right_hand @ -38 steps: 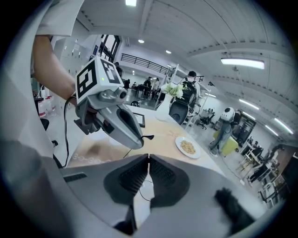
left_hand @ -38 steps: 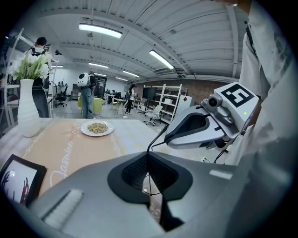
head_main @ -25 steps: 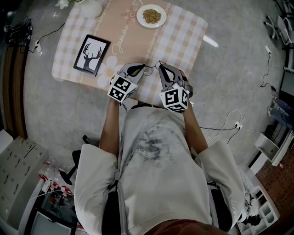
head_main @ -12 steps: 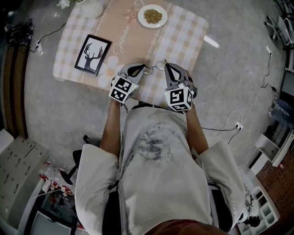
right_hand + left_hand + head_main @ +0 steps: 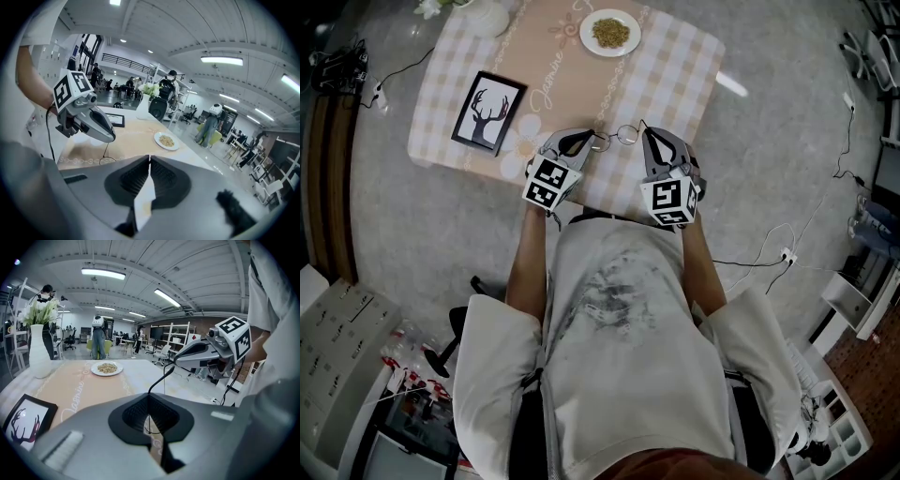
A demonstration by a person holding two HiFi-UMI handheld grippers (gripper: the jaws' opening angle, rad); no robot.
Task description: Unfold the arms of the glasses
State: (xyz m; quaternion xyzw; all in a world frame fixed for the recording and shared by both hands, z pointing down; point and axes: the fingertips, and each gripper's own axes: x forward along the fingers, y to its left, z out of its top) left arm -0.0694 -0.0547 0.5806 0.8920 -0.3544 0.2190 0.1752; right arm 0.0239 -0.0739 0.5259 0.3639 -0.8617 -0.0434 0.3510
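Observation:
Thin wire-rimmed round glasses [image 5: 623,135] hang above the near edge of the checked table [image 5: 675,75], between my two grippers. My left gripper [image 5: 592,141] is shut on the frame at its left side; in the left gripper view one arm [image 5: 157,380] rises out of the closed jaws toward my right gripper [image 5: 176,363]. My right gripper [image 5: 645,129] is shut, and the dark end of that arm meets its tip. In the right gripper view, a lens rim [image 5: 107,161] dangles under my left gripper [image 5: 111,138]; the pinch itself is hidden.
On the table stand a white plate of food [image 5: 610,32] at the far side, a black picture frame with a deer [image 5: 487,112] to the left and a white vase [image 5: 483,14] at the far left corner. Cables [image 5: 769,248] trail over the floor on the right.
My right gripper has moved to the right, away from the left one. The gap between them has widened and a round lens now shows there. The left gripper has stayed put.

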